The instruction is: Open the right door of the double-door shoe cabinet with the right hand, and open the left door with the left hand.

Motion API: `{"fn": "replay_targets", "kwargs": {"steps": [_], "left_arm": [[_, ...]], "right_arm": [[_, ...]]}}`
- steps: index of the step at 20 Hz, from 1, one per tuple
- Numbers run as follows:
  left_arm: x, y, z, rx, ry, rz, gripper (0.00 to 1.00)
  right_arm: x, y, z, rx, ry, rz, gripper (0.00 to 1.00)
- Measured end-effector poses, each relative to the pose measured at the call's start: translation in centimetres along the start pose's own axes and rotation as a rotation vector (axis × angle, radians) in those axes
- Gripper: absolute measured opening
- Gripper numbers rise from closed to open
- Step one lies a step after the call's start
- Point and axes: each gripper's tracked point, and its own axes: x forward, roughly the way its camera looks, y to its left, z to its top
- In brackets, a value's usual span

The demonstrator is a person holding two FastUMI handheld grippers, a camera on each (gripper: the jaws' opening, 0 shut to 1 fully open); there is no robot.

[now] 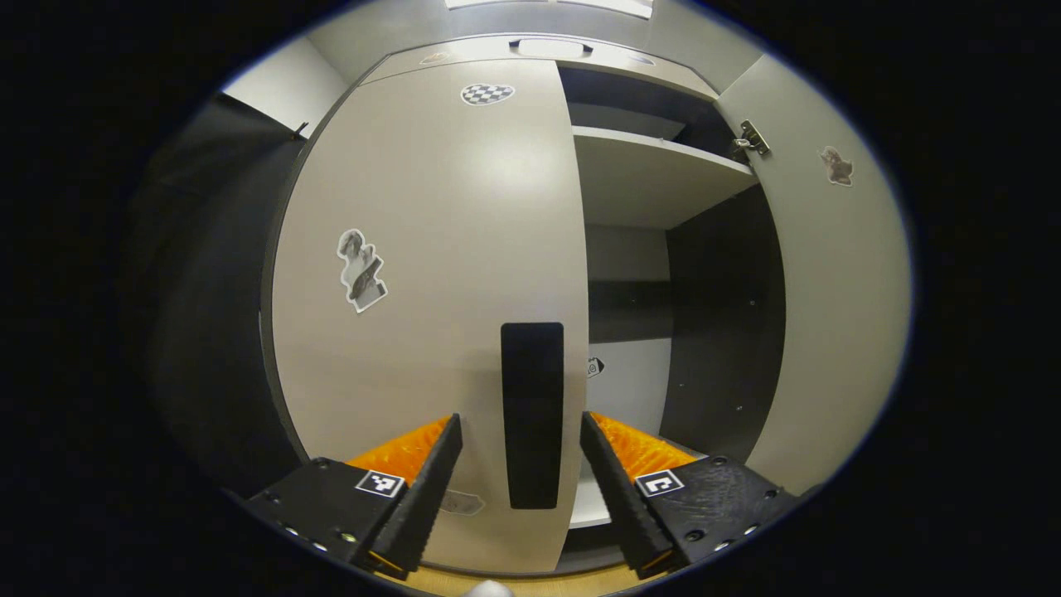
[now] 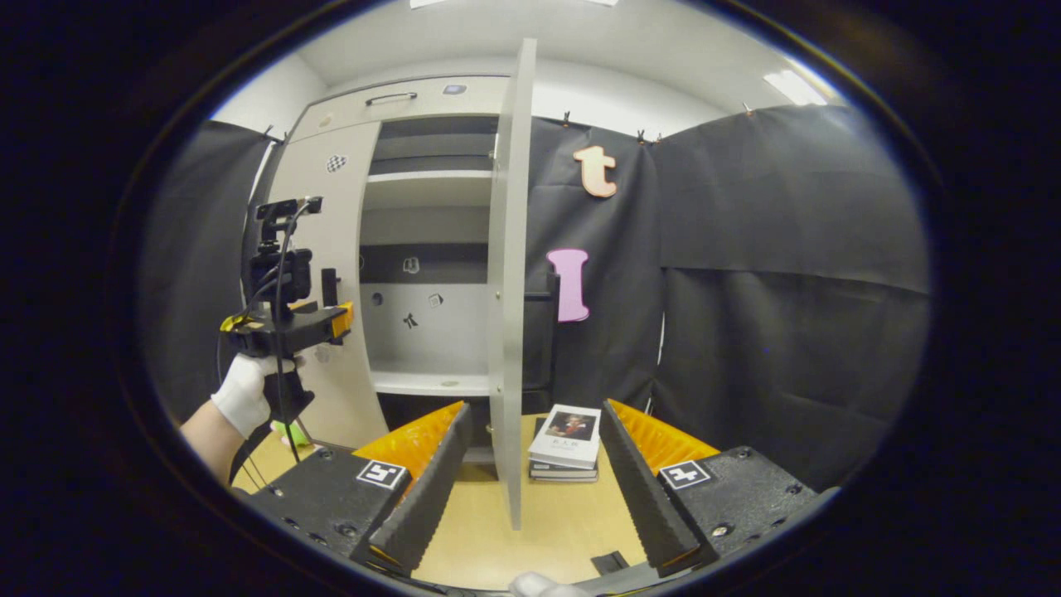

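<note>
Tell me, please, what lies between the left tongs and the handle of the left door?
Nothing. In the left gripper view, the left tongs stand open around the dark handle on the closed left door, with only bare door surface between.

The left door (image 1: 431,274) is pale beige, with a black upright handle (image 1: 532,414) and a black-and-white checkered sticker (image 1: 486,94) near its top. A grey-and-white cut-out sticker (image 1: 361,270) sits on its left part. The right door (image 2: 509,274) is the same pale beige, seen edge-on. Inside the cabinet (image 2: 427,249), the shelf (image 1: 655,178) is light beige and the side wall (image 1: 725,323) is dark, near black. The booth wall (image 2: 787,274) is black cloth. The table (image 2: 555,522) is light yellowish wood. The top book (image 2: 566,435) of a small pile has a white cover. The hand (image 2: 246,392) wears a white glove.
</note>
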Motion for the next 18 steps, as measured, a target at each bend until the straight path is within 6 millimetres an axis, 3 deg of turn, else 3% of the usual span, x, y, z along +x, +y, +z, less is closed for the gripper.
{"fn": "replay_targets", "kwargs": {"steps": [3, 7, 10, 13, 18], "left_arm": [[0.5, 0.3, -0.7, 0.023, 0.027, 0.011, 0.68], [0.7, -0.5, -1.4, 0.030, 0.052, -0.014, 0.31], [0.8, -0.4, -1.4, -0.028, 0.072, -0.009, 0.23], [0.8, -0.4, -1.5, -0.039, 0.078, 0.002, 0.07], [-0.8, -0.5, -1.2, -0.063, 0.079, -0.021, 0.05]], "right_arm": [[0.0, 0.0, 0.1, 0.003, -0.003, -0.001, 0.96], [-0.3, 0.1, 0.0, 0.006, -0.005, 0.021, 0.96], [-0.7, 0.2, 0.1, 0.023, -0.007, 0.044, 0.96], [-1.4, 0.3, 0.4, 0.026, -0.017, 0.055, 0.96], [-2.6, 0.6, 0.4, 0.023, -0.031, 0.084, 0.96]]}}
